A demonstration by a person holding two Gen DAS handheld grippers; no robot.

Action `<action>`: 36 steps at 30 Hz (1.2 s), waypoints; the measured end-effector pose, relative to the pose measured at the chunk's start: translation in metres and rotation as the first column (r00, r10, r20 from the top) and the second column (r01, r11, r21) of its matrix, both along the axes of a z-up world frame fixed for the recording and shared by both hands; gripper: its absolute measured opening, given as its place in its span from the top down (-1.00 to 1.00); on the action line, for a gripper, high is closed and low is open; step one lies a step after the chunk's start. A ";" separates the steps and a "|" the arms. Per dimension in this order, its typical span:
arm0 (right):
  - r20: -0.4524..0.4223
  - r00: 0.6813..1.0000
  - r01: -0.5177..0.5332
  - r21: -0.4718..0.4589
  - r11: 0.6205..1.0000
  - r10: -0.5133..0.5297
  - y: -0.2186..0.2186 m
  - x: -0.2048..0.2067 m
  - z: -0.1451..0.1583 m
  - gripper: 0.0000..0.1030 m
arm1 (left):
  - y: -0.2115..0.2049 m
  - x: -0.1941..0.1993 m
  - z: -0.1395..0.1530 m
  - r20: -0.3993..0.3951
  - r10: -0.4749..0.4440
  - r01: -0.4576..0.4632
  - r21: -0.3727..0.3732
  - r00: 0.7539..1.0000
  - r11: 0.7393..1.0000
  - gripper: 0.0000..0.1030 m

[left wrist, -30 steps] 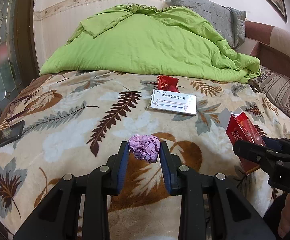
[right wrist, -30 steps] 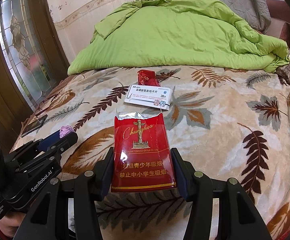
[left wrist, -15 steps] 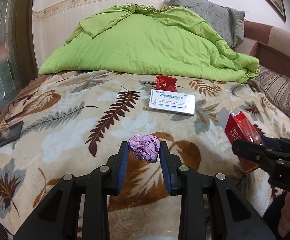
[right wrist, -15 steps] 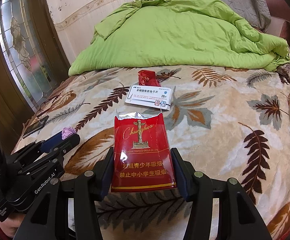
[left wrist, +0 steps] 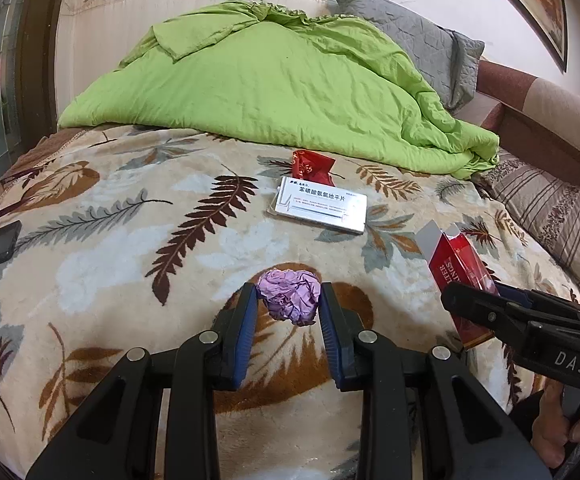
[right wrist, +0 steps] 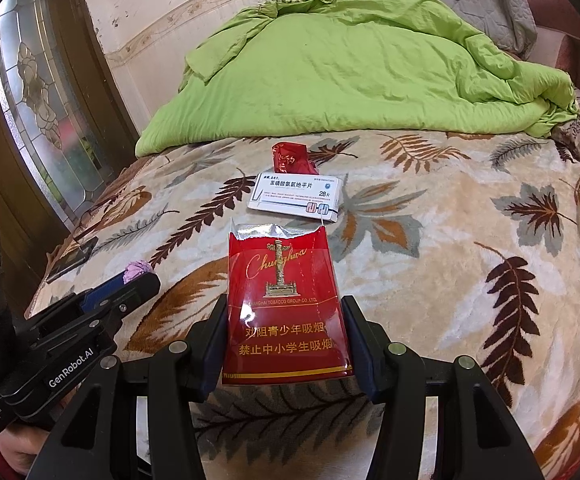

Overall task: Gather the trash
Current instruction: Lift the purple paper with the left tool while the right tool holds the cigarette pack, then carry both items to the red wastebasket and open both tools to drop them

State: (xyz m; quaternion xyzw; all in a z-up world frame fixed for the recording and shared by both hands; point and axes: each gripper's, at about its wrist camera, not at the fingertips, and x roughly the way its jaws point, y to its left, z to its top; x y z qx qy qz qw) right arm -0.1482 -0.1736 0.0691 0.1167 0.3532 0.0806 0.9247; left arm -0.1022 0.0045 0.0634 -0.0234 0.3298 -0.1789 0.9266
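Viewing the left wrist frame: the left gripper (left wrist: 288,300) is clamped narrow on a crumpled purple paper ball (left wrist: 290,295) at lower centre, above the leaf-patterned blanket (left wrist: 101,240). A white medicine box (left wrist: 320,210) and a red wrapper (left wrist: 312,167) lie mid-frame.

Right wrist frame: the right gripper (right wrist: 283,320) grips a torn red Chunghwa cigarette pack (right wrist: 283,308) by its sides, lower centre. A green quilt (right wrist: 350,72) fills the upper frame.
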 end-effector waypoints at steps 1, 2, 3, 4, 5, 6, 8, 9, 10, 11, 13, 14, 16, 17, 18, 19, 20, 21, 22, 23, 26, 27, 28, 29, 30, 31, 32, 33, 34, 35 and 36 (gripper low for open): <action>0.000 1.000 0.002 0.004 1.000 -0.002 0.000 0.000 0.000 -0.12 | -0.001 0.000 0.000 -0.002 -0.007 0.007 -0.003 1.000 1.000 0.43; 0.000 1.000 0.004 0.012 1.000 -0.004 -0.002 0.000 0.001 -0.12 | -0.003 -0.001 0.000 -0.004 -0.017 0.017 -0.004 1.000 1.000 0.43; 0.000 1.000 0.007 0.023 1.000 -0.007 -0.003 -0.001 0.001 -0.12 | -0.005 -0.002 0.000 -0.002 -0.027 0.027 -0.001 1.000 1.000 0.43; 0.001 1.000 0.014 0.036 0.999 -0.014 -0.006 -0.002 0.002 -0.12 | -0.009 -0.004 0.001 0.000 -0.044 0.044 0.002 0.999 0.999 0.43; 0.002 1.000 0.021 0.054 0.998 -0.021 -0.010 -0.004 0.004 -0.12 | -0.013 -0.007 0.002 0.000 -0.067 0.067 0.003 0.998 0.998 0.43; 0.004 1.000 0.029 0.089 0.996 -0.029 -0.016 -0.008 0.007 -0.12 | -0.017 -0.010 0.003 0.006 -0.079 0.079 0.006 0.997 0.997 0.43; 0.010 0.999 0.049 0.143 0.989 -0.051 -0.028 -0.020 0.011 -0.12 | -0.028 -0.020 0.009 0.024 -0.118 0.118 0.020 0.993 0.993 0.43; 0.014 0.998 0.062 0.174 0.983 -0.065 -0.037 -0.030 0.014 -0.12 | -0.033 -0.024 0.012 0.032 -0.135 0.135 0.020 0.990 0.991 0.43; 0.020 0.997 0.074 0.196 0.978 -0.080 -0.046 -0.041 0.017 -0.12 | -0.041 -0.030 0.016 0.040 -0.160 0.160 0.021 0.986 0.987 0.43; 0.026 0.996 0.083 0.204 0.975 -0.090 -0.052 -0.049 0.019 -0.12 | -0.048 -0.035 0.019 0.042 -0.186 0.186 0.020 0.982 0.982 0.43; 0.036 0.991 0.118 0.202 0.972 -0.128 -0.070 -0.075 0.025 -0.12 | -0.066 -0.046 0.026 0.043 -0.245 0.245 0.008 0.969 0.969 0.43; 0.036 0.989 0.134 0.206 0.969 -0.144 -0.078 -0.085 0.027 -0.12 | -0.075 -0.052 0.029 0.043 -0.272 0.272 0.001 0.961 0.962 0.43; 0.035 0.981 0.182 0.208 0.961 -0.193 -0.102 -0.113 0.033 -0.12 | -0.098 -0.066 0.038 0.045 -0.345 0.346 -0.012 0.938 0.938 0.43; 0.036 0.974 0.210 0.205 0.956 -0.222 -0.114 -0.127 0.035 -0.12 | -0.108 -0.072 0.041 0.047 -0.373 0.374 -0.015 0.927 0.927 0.43; 0.035 0.966 0.246 0.197 0.949 -0.257 -0.128 -0.145 0.038 -0.12 | -0.119 -0.080 0.045 0.045 -0.410 0.412 -0.023 0.911 0.911 0.43; 0.034 0.957 0.278 0.188 0.942 -0.289 -0.139 -0.158 0.041 -0.12 | -0.132 -0.087 0.048 0.039 -0.450 0.451 -0.033 0.892 0.892 0.43; 0.032 0.945 0.313 0.179 0.933 -0.324 -0.151 -0.174 0.042 -0.12 | -0.147 -0.097 0.051 0.031 -0.495 0.495 -0.044 0.869 0.868 0.43; 0.027 0.928 0.363 0.169 0.916 -0.372 -0.167 -0.195 0.044 -0.12 | -0.159 -0.104 0.052 0.023 -0.529 0.529 -0.053 0.848 0.847 0.43; 0.022 0.914 0.395 0.167 0.903 -0.404 -0.179 -0.209 0.044 -0.12 | -0.173 -0.111 0.054 0.010 -0.567 0.566 -0.064 0.824 0.822 0.43; 0.015 0.902 0.423 0.167 0.891 -0.432 -0.189 -0.222 0.044 -0.12 | -0.189 -0.119 0.055 -0.007 -0.608 0.605 -0.076 0.794 0.792 0.43; -0.007 0.854 0.515 0.159 0.842 -0.521 -0.218 -0.263 0.043 -0.12 | -0.229 -0.141 0.054 -0.052 -0.700 0.693 -0.104 0.713 0.713 0.43; -0.014 0.836 0.543 0.160 0.824 -0.548 -0.227 -0.276 0.042 -0.12 | -0.241 -0.148 0.053 -0.070 -0.723 0.715 -0.113 0.687 0.690 0.43; -0.019 0.825 0.559 0.165 0.812 -0.564 -0.234 -0.284 0.041 -0.12 | -0.254 -0.155 0.050 -0.087 -0.745 0.736 -0.119 0.661 0.666 0.43; -0.027 0.814 0.575 0.176 0.799 -0.580 -0.242 -0.293 0.039 -0.12 | -0.264 -0.161 0.048 -0.100 -0.761 0.751 -0.120 0.641 0.649 0.42; -0.032 0.804 0.588 0.186 0.787 -0.593 -0.247 -0.300 0.037 -0.12 | -0.273 -0.168 0.046 -0.114 -0.776 0.767 -0.118 0.620 0.630 0.42; -0.039 0.794 0.601 0.194 0.775 -0.606 -0.251 -0.306 0.035 -0.12 | -0.281 -0.174 0.043 -0.125 -0.790 0.782 -0.113 0.600 0.612 0.42; -0.045 0.789 0.608 0.198 0.769 -0.613 -0.253 -0.308 0.033 -0.13 | -0.290 -0.181 0.039 -0.136 -0.802 0.797 -0.105 0.581 0.595 0.42; -0.053 0.783 0.616 0.208 0.760 -0.620 -0.257 -0.310 0.031 -0.14 | -0.296 -0.185 0.036 -0.145 -0.807 0.803 -0.100 0.573 0.588 0.33; -0.059 0.780 0.619 0.217 0.755 -0.623 -0.260 -0.312 0.029 -0.15 | -0.302 -0.188 0.031 -0.164 -0.811 0.809 -0.097 0.561 0.579 0.19; -0.065 0.778 0.622 0.222 0.751 -0.626 -0.262 -0.314 0.026 -0.15 | -0.307 -0.190 0.027 -0.191 -0.813 0.814 -0.095 0.550 0.573 -0.18; -0.076 0.776 0.625 0.227 0.747 -0.626 -0.264 -0.314 0.023 -0.15 | -0.308 -0.189 0.023 -0.200 -0.809 0.811 -0.095 0.553 0.578 -0.24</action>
